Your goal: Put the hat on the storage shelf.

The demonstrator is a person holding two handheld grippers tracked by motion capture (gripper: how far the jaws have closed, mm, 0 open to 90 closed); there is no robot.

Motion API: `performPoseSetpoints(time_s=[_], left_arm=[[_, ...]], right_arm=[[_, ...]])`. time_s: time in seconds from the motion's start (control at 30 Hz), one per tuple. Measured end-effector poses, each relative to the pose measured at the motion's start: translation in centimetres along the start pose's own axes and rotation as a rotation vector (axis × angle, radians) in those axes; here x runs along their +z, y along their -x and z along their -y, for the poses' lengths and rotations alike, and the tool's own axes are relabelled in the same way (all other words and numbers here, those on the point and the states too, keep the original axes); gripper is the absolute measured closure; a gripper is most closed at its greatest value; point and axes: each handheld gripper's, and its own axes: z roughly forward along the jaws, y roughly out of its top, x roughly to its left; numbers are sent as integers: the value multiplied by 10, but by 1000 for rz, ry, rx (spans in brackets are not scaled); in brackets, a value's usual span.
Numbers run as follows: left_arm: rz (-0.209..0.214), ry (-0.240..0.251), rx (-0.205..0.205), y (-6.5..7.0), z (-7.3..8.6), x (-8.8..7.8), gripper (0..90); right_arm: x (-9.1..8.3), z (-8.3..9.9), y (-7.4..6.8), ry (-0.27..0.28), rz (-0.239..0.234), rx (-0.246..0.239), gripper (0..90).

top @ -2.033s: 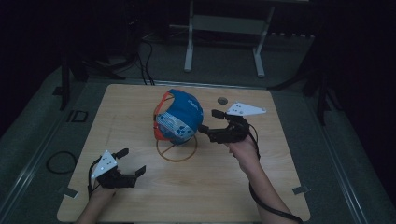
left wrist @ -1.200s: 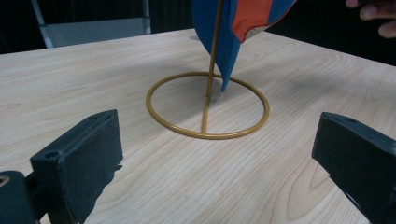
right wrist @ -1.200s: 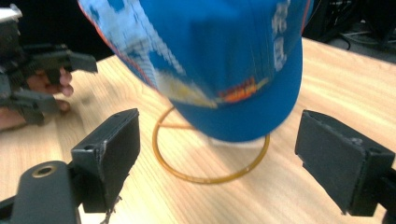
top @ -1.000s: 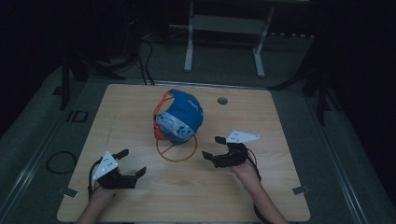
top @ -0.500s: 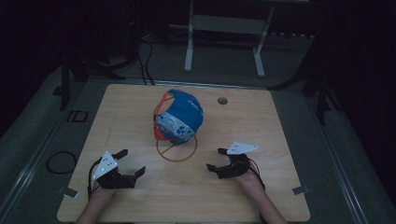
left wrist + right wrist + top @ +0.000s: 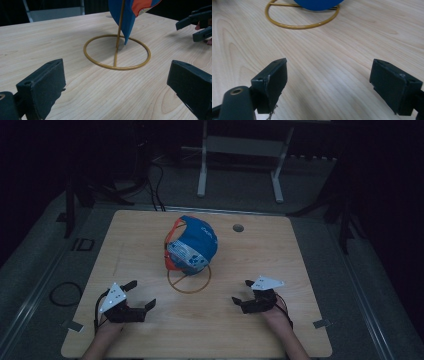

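A blue and orange cap (image 6: 192,245) hangs on a thin gold wire stand, whose ring base (image 6: 189,279) lies flat at the middle of the wooden table (image 6: 280,255). My left gripper (image 6: 141,294) rests at the front left, open, with nothing between its jaws. At the front right my right gripper (image 6: 241,291) is open and empty too. In the left gripper view the ring base (image 6: 117,51) and the cap's lower edge (image 6: 127,17) lie ahead of the left gripper (image 6: 116,75), with the right gripper (image 6: 197,25) at the far right. The right gripper view has the ring base (image 6: 299,17) and the cap (image 6: 317,3) beyond the right gripper (image 6: 329,75).
A small round hole (image 6: 238,227) sits in the table to the right of the cap. Behind the table stands a white metal frame (image 6: 240,147) on the dark floor. Cables (image 6: 62,292) lie on the floor at the left.
My right gripper has drawn back from beside the cap toward the table's front right and come down low. The left gripper and the cap have stayed put.
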Motion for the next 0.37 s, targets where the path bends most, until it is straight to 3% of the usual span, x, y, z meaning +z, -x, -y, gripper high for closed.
performPoseSetpoints(time_s=[0.37], left_arm=[[1, -7, 5, 1, 1, 0, 22]], right_arm=[[2, 3, 3, -8, 18, 1, 146]])
